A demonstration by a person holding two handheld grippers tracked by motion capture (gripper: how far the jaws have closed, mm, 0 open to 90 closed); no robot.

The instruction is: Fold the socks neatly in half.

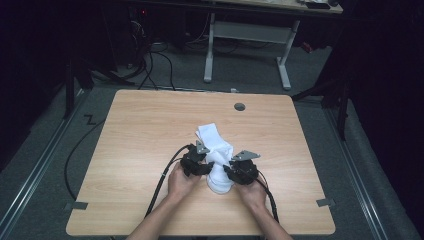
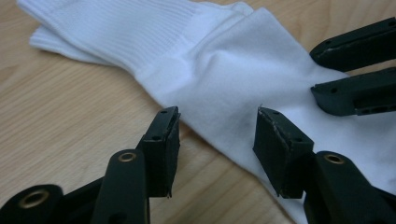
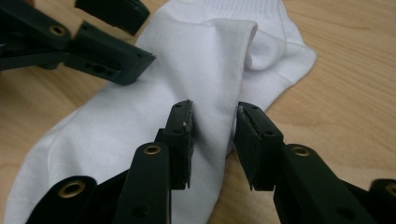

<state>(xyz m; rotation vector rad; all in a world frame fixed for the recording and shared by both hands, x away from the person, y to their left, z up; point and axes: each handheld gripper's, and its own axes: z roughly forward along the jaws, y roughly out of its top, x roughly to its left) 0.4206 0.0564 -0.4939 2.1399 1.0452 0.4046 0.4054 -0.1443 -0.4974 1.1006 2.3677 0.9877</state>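
Observation:
A pair of white socks (image 1: 214,142) lies stacked on the wooden table (image 1: 140,130), cuffs toward the far side. My left gripper (image 1: 204,161) is low at the socks' left edge. In the left gripper view its jaws stand open (image 2: 217,116), straddling the edge of the sock (image 2: 224,60) without pinching it. My right gripper (image 1: 231,169) is at the socks' right side. In the right gripper view it is open (image 3: 214,109), with a raised fold of the sock (image 3: 187,60) between the pads. The two grippers face each other across the cloth.
A round grommet hole (image 1: 239,106) sits near the table's far edge. Grey tape marks (image 1: 76,205) lie at the near corners. Cables trail from both grippers off the near edge. Behind the table, a white desk frame (image 1: 245,35) stands on the floor.

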